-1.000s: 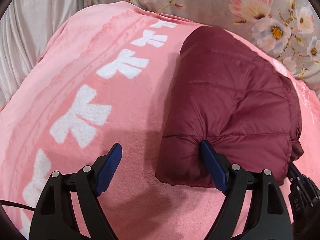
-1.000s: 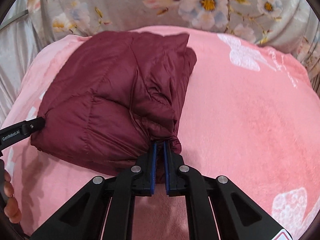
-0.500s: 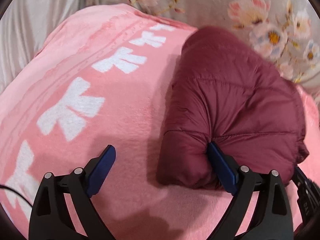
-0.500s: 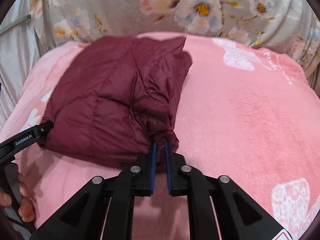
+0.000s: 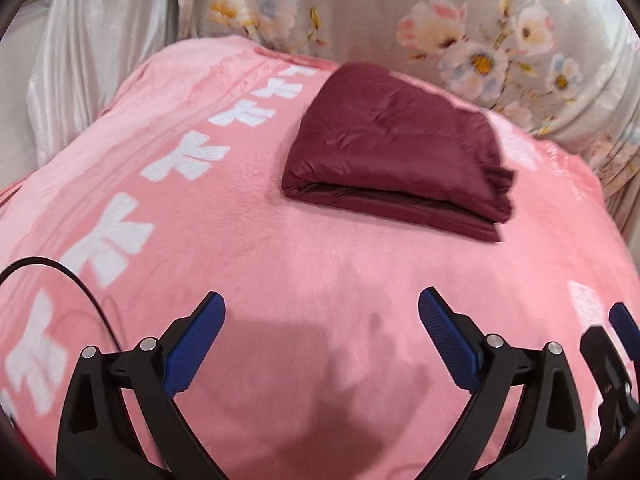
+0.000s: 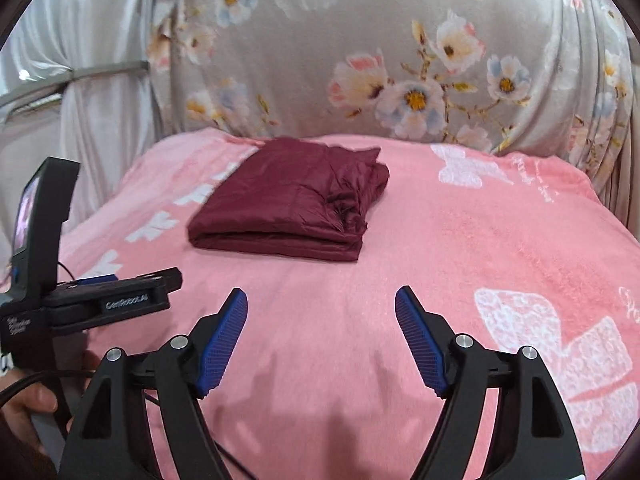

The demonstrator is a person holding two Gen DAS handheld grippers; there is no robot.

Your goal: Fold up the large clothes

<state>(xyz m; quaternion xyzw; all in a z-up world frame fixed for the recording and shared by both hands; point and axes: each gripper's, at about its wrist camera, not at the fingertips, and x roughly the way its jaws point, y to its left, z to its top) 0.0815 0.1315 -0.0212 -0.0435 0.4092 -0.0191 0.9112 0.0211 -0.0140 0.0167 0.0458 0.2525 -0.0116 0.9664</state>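
Observation:
A dark maroon puffer jacket (image 5: 396,152) lies folded into a flat rectangle on the pink blanket (image 5: 320,264); it also shows in the right wrist view (image 6: 292,204). My left gripper (image 5: 320,336) is open and empty, held above the blanket well short of the jacket. My right gripper (image 6: 320,332) is open and empty too, equally far back. The left gripper's body (image 6: 100,300) shows at the left of the right wrist view, and the right gripper's finger (image 5: 624,320) at the right edge of the left wrist view.
The pink blanket carries white bow prints (image 5: 108,236) and covers a bed. A grey floral cloth (image 6: 400,60) hangs behind it and white curtains (image 6: 80,40) at the left. A black cable (image 5: 60,276) trails over the blanket at the left.
My right gripper has let go of the jacket's near edge and opened. Both grippers have pulled back and up from the jacket, which now lies flat and folded.

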